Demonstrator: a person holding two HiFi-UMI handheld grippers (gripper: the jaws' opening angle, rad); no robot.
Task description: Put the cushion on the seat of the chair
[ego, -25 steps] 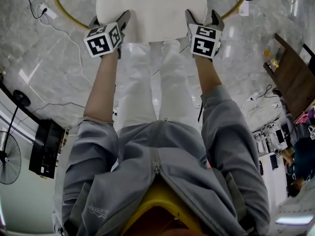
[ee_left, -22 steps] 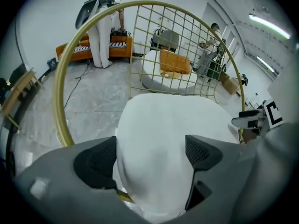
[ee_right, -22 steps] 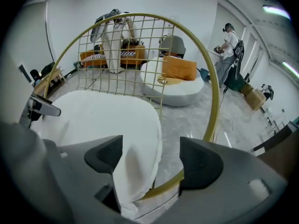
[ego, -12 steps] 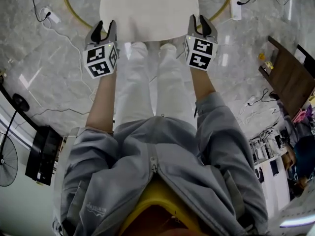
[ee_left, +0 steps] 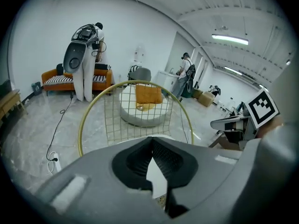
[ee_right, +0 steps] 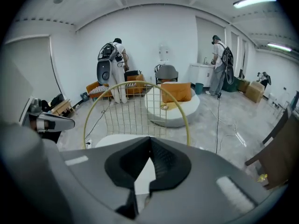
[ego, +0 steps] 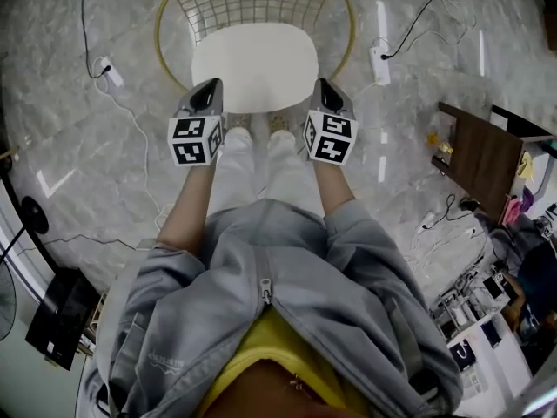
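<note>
The white round cushion [ego: 254,64] lies flat on the seat of the gold wire chair [ego: 165,26]. Both grippers hang above the chair's front edge, apart from the cushion. My left gripper [ego: 211,90] is over the cushion's front left and my right gripper [ego: 325,90] over its front right. Each is shut with nothing between its jaws. In the left gripper view the shut left gripper [ee_left: 152,140] points at the gold chair back [ee_left: 135,113]. In the right gripper view the cushion [ee_right: 114,141] shows beyond the shut right gripper [ee_right: 150,139].
Power strips [ego: 104,66] [ego: 378,64] and cables lie on the marble floor either side of the chair. A dark wooden table [ego: 483,159] stands at the right. Beyond the chair are a round white sofa [ee_left: 140,111] with an orange pillow, and several people.
Both grippers stood wide open at the cushion's two sides; their jaws have shut and both have lifted up and back from the seat. The cushion stays on the chair.
</note>
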